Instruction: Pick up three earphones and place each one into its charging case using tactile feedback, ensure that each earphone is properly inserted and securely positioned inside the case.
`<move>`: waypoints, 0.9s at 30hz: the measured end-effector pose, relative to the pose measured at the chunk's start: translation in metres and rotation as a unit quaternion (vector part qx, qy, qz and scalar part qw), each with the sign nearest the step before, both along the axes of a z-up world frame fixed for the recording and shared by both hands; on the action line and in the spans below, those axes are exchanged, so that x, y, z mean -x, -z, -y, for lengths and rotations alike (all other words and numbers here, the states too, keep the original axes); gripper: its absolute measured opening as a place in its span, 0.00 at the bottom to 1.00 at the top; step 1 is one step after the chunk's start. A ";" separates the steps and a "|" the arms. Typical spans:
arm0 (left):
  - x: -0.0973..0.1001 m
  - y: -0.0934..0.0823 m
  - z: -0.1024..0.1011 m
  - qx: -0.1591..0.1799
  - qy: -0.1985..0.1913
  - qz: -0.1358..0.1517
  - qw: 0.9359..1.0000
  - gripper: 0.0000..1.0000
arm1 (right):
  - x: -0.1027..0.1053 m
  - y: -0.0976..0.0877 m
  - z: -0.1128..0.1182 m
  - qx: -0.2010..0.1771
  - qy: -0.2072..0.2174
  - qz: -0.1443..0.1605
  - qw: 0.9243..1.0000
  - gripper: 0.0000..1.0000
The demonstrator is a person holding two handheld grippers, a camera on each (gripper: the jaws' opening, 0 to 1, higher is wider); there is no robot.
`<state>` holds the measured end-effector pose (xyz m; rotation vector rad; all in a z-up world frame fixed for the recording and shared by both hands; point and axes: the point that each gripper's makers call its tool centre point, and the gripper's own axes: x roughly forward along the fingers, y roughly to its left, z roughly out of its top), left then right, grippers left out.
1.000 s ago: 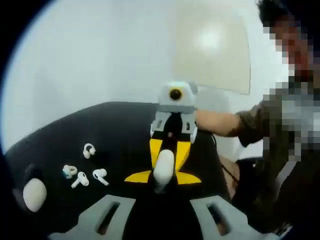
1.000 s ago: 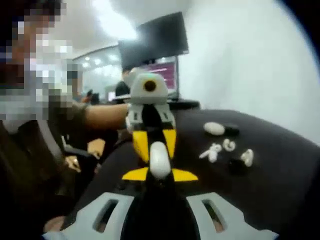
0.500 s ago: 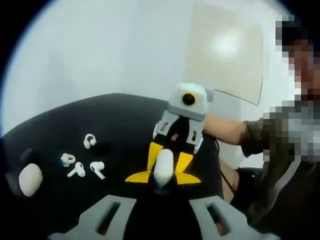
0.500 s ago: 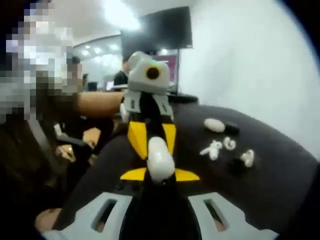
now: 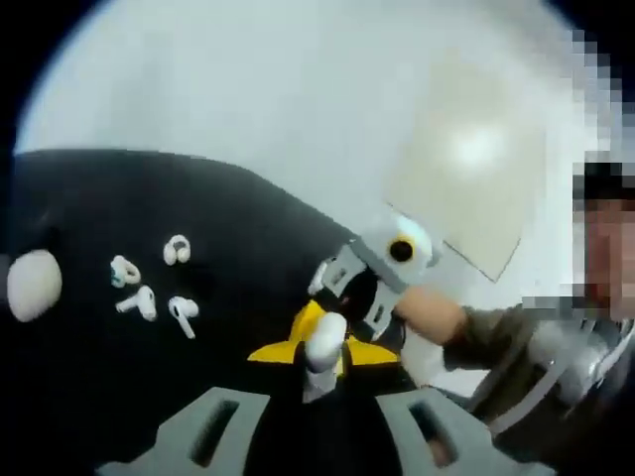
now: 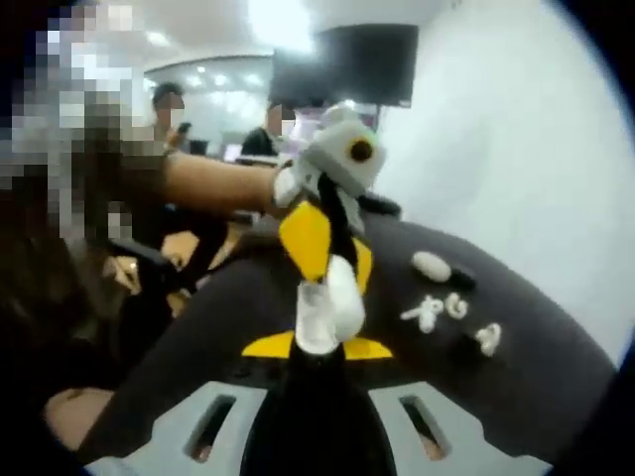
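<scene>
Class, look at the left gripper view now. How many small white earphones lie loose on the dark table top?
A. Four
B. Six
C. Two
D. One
A. Four lie in a cluster on the dark table top: two hook-shaped earphones at the back and two stemmed earphones in front of them.

The small white earphones (image 5: 149,297) on my black table (image 5: 238,248) are too blurred to count surely. A white oval case (image 5: 33,285) is cut by the frame's edge. My grey jaws hide behind the other gripper (image 5: 327,342).
</scene>
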<state>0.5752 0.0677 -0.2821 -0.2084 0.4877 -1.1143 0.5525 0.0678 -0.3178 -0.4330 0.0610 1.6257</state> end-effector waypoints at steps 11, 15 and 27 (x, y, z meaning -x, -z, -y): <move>0.008 -0.009 -0.015 0.023 0.021 0.032 0.999 0.24 | -0.001 0.000 -0.001 0.000 0.009 -0.043 0.999 0.17; 0.015 0.006 -0.020 -0.011 0.028 0.052 0.998 0.20 | -0.002 0.001 -0.001 0.000 0.013 -0.063 0.998 0.17; 0.016 0.032 -0.003 -0.070 0.089 0.102 0.988 0.24 | 0.000 0.000 -0.001 -0.002 0.010 -0.065 0.998 0.17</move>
